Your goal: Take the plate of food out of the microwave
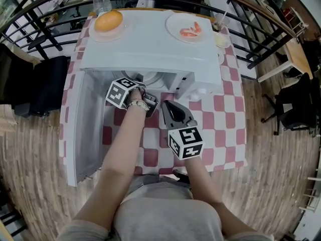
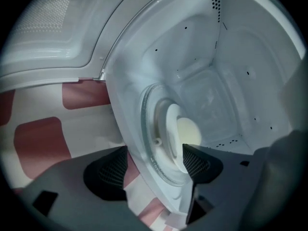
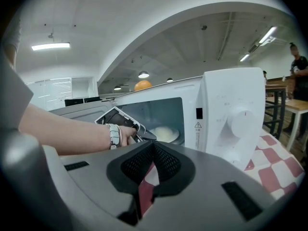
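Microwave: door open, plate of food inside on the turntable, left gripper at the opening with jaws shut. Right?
One thing is off: the left gripper has its jaws wide apart, not shut. The left gripper view shows a broad gap between the pads. The rest stands: the microwave has its door open, and the plate of food sits inside on the turntable.

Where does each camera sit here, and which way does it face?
Left gripper view: rides the left hand-held gripper, facing into the white microwave at the white plate of pale food; its open jaws show.
Right gripper view: rides the right hand-held gripper, facing the microwave front; its shut jaws and the left forearm show.
Head view: on the head, looking steeply down at the microwave on the red-and-white checked tablecloth; both forearms and hand-held grippers show.
Shared: both gripper views show the plate.
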Available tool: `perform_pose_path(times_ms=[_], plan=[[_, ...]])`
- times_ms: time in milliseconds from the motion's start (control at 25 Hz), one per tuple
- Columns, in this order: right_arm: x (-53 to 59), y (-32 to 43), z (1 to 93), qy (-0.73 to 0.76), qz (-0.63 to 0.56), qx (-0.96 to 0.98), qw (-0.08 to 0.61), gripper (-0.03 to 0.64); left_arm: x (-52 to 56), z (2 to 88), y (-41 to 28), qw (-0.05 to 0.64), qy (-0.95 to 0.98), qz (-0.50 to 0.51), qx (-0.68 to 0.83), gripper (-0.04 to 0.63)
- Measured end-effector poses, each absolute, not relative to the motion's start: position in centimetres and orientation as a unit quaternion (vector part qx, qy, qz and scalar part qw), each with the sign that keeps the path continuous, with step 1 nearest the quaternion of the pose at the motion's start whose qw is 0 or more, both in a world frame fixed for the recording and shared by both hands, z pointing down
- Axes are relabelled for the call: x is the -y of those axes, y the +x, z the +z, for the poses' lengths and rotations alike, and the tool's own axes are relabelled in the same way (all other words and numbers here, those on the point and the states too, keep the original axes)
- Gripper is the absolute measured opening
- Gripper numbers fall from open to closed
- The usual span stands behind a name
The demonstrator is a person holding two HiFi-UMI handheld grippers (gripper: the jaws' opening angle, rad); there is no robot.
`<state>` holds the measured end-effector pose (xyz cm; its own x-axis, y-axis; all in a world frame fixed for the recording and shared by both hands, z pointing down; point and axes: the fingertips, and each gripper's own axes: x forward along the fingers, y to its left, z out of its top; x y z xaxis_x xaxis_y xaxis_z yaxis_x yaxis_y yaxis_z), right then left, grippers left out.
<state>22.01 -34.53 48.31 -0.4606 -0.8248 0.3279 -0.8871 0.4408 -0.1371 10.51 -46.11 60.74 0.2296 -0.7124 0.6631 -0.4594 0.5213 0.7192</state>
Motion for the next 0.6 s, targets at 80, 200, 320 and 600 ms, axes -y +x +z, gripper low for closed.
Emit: perform_pose_path(times_ms=[80, 200, 320, 600], plan=[[34.5, 21.9, 48.3, 0.508, 0.146, 0.842, 0.107, 0.023, 46.2, 60.9, 10.5, 0.622, 0.469, -0.099, 0.619, 0.344], [34.5, 21.8, 48.2, 0.51, 0.144, 0.841, 0.109, 0.023, 46.3, 61.4, 10.6, 0.63, 0.455, -0.101, 0.621, 0.344], [34.4, 21.8, 48.4, 0.512, 0.142, 0.84, 0.114, 0.023, 46.4, 62.0, 10.9, 0.646, 0.441, -0.12, 0.612, 0.344], [34.2, 22.6, 48.4, 0.523, 0.142, 0.832, 0.117, 0.023, 46.3, 62.1, 11.1, 0.652, 0.428, -0.141, 0.61, 0.344]])
